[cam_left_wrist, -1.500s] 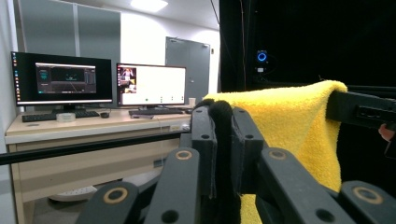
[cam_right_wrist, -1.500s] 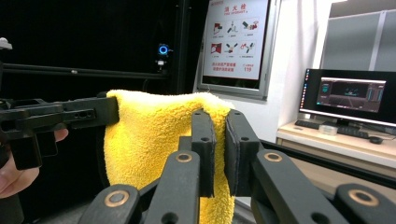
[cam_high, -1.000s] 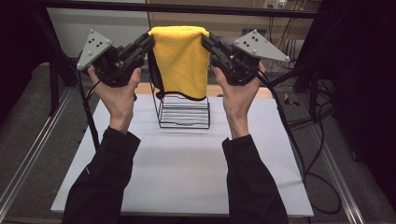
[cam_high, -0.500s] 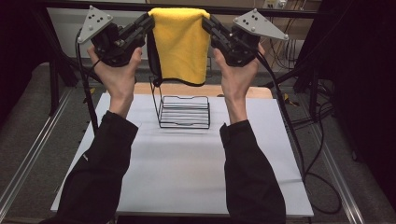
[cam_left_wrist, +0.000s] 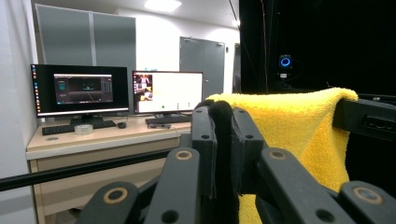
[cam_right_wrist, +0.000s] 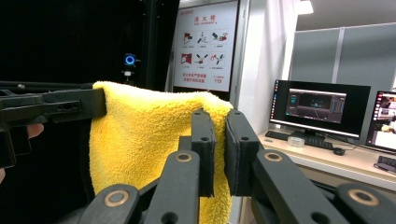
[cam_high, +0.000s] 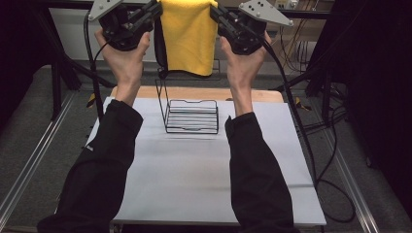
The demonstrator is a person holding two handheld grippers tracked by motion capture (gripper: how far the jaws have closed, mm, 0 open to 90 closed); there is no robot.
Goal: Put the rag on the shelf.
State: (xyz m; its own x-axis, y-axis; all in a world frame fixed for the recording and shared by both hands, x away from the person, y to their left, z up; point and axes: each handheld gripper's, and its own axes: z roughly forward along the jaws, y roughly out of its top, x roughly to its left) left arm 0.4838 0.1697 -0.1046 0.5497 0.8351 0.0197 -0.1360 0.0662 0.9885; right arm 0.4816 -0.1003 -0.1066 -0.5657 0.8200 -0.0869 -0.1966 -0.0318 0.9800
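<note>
Where black fingers [cam_left_wrist: 224,140] pinch, fluffy yellow towel [cam_high: 188,36] sags

– Where are you working?
– You're sitting in a lab office: monitors [cam_left_wrist: 119,91] are glowing on a desk [cam_left_wrist: 107,137], and a wall poster [cam_right_wrist: 205,44] is hanging by grey partitions [cam_right_wrist: 343,56].

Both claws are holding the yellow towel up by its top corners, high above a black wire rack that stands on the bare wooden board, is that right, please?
Not quite: the rack stands on the white sheet, as the high view shows; the wooden board lies behind it. The left claw and right claw do hold the towel up above it.
</note>
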